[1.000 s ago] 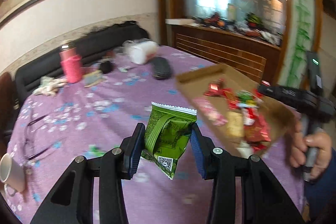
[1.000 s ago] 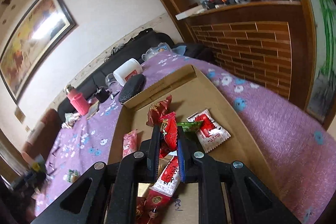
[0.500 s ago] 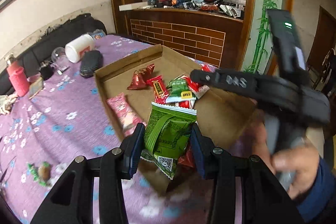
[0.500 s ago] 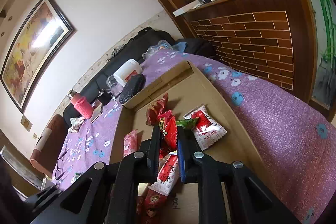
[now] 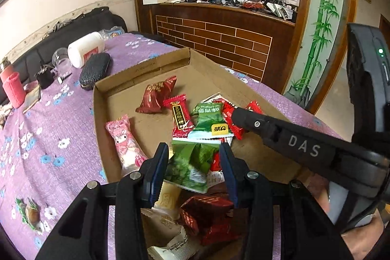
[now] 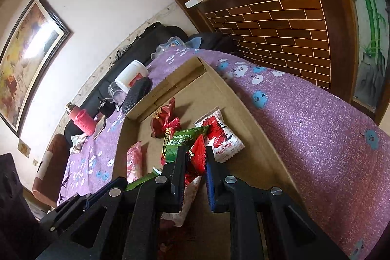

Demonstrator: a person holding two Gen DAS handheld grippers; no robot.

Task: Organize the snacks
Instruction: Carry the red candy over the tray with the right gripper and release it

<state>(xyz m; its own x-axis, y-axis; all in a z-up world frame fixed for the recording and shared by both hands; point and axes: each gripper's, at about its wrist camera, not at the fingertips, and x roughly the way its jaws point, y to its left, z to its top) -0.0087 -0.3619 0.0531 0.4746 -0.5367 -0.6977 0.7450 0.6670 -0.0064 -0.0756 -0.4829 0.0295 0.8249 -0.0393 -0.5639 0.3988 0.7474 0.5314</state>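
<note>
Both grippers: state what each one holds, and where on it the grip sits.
Left gripper: green snack packet, pinched across its two side edges. Right gripper: small red snack packet, clamped on its flat faces near the lower end.

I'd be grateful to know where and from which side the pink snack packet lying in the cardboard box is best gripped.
Grip the pink snack packet across its narrow middle, coming from above. It lies flat and alone on the bare floor of the cardboard box, long and slim, so jaws set across its width should span it. Its left edge lies near the box wall, so lean in from the open right side.
</note>
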